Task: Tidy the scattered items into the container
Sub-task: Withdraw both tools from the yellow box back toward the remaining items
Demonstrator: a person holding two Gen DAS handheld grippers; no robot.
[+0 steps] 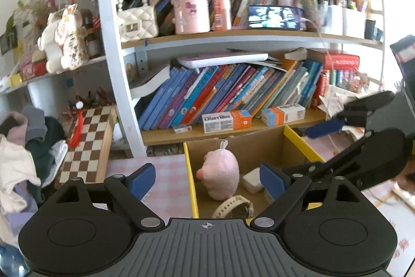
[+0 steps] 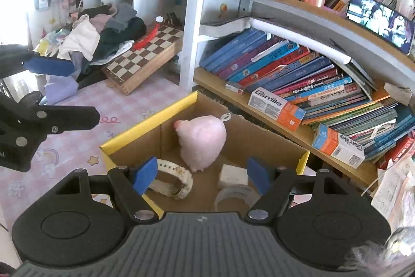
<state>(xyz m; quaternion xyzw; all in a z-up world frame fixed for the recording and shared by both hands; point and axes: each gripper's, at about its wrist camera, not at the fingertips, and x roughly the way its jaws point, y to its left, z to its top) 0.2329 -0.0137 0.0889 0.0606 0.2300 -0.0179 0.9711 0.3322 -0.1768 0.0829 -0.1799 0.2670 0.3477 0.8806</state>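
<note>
- Left gripper [image 1: 207,179]: black frame, blue pads spread wide, nothing between them.
- Right gripper [image 2: 202,177]: blue pads apart, holding nothing.
- Cardboard box [image 2: 259,131], yellow-edged flaps: contains fuzzy pink plush [image 2: 202,139], cream watch [image 2: 176,181], white block [image 2: 232,175], tape roll [image 2: 233,195].

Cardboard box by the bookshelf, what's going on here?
A person is tidying loose items into the cardboard box with two handheld grippers. Inside it already lie a pink plush toy, a cream watch, a small white block and a roll of tape. The left gripper and right gripper both hang above the box, jaws open, holding nothing.
</note>
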